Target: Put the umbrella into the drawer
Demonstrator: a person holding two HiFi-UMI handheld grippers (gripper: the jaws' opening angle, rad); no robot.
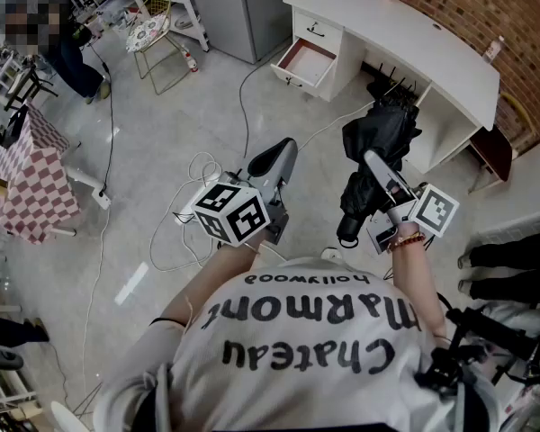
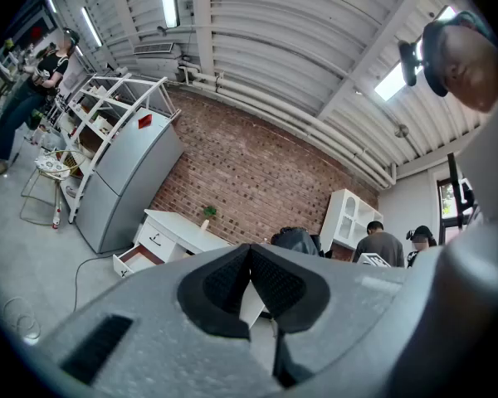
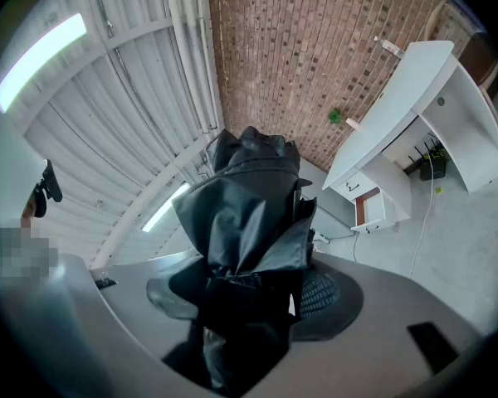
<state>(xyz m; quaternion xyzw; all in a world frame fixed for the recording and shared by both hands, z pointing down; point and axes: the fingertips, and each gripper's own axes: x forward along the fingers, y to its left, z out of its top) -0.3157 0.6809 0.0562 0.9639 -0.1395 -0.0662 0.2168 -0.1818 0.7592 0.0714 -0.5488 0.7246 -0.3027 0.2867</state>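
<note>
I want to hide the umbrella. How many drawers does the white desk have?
2. One shut drawer at the top of the desk, one open drawer right under it. Others may be hidden.

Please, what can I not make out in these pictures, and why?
Drawer back part: head view, far, small, under the desk top.
Umbrella handle: right gripper view, its own cloth covers it.
Right tool pads: right gripper view, the cloth partly hides them.
</note>
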